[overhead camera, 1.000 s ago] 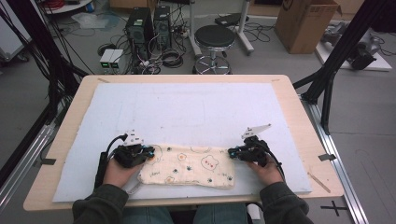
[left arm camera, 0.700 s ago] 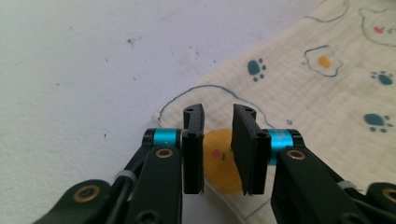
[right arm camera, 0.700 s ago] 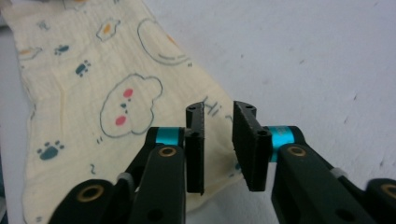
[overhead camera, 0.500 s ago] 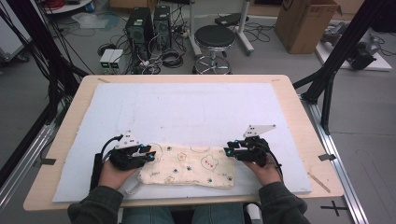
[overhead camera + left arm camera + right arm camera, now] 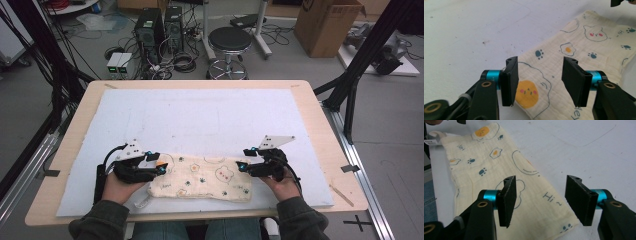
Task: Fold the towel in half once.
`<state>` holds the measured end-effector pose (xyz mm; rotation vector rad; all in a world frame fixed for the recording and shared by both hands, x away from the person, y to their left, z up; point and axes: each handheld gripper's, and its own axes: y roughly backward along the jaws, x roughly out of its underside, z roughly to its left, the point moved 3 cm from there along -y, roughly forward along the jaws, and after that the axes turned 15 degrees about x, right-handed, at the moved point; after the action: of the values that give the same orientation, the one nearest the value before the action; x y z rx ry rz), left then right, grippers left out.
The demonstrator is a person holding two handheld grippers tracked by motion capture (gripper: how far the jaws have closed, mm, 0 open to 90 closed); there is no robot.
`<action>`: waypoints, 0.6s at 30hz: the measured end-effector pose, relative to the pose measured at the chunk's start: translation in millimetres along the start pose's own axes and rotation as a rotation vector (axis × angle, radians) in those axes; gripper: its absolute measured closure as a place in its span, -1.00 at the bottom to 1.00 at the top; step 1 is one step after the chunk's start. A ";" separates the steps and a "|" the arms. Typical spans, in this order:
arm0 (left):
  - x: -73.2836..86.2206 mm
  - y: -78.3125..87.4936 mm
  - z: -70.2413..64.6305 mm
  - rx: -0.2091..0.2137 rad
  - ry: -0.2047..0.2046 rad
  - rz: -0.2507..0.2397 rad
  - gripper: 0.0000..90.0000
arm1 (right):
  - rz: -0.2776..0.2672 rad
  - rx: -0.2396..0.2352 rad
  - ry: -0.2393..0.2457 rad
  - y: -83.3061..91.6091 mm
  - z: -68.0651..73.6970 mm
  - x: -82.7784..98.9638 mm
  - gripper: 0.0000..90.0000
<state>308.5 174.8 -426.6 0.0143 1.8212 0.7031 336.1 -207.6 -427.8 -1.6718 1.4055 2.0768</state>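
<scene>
A folded cream cloth (image 5: 202,177) printed with eggs and paw marks lies flat on the counter (image 5: 310,107) between 2 claws. The left claw (image 5: 539,75) and right claw (image 5: 540,195), jaws just opened, stand spread above its ends, gripping nothing. Light, limp, likely to sag; best pinched at the end corners below each claw.

Printed cloths: one, a cream cloth (image 5: 201,178) lying flat between the two grippers.
Grippers: two, the left gripper (image 5: 159,169) at the cloth's left end, the right gripper (image 5: 242,166) at its right end.
Hands: two, one behind each gripper.
White mats: one (image 5: 200,115), under the cloth and both grippers.
Stools: one (image 5: 229,40), well beyond the grippers.
Cardboard boxes: one (image 5: 325,22), far past the right gripper.
</scene>
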 end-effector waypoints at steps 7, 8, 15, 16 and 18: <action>-0.3 0.5 -0.2 0.001 0.008 -0.008 -0.05 | 0.000 0.010 -0.009 2.0 -1.8 -0.3 -0.19; -0.3 0.4 -0.2 -0.001 0.006 -0.006 -0.06 | 0.001 0.010 -0.007 2.1 -1.9 -0.3 -0.20; -1.1 1.7 0.0 -0.009 0.001 -0.009 -0.07 | 0.002 0.012 -0.009 1.6 -2.3 -0.3 -0.22; -1.1 1.7 0.0 -0.009 0.000 -0.008 -0.07 | 0.004 0.012 -0.008 1.5 -2.4 -0.2 -0.22; -0.9 1.2 -0.2 -0.011 0.002 -0.007 -0.07 | 0.006 0.010 -0.007 1.1 -2.1 -0.2 -0.22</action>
<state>308.3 175.4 -425.2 -0.0004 1.8187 0.7084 337.0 -209.6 -426.9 -1.6568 1.4174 2.0735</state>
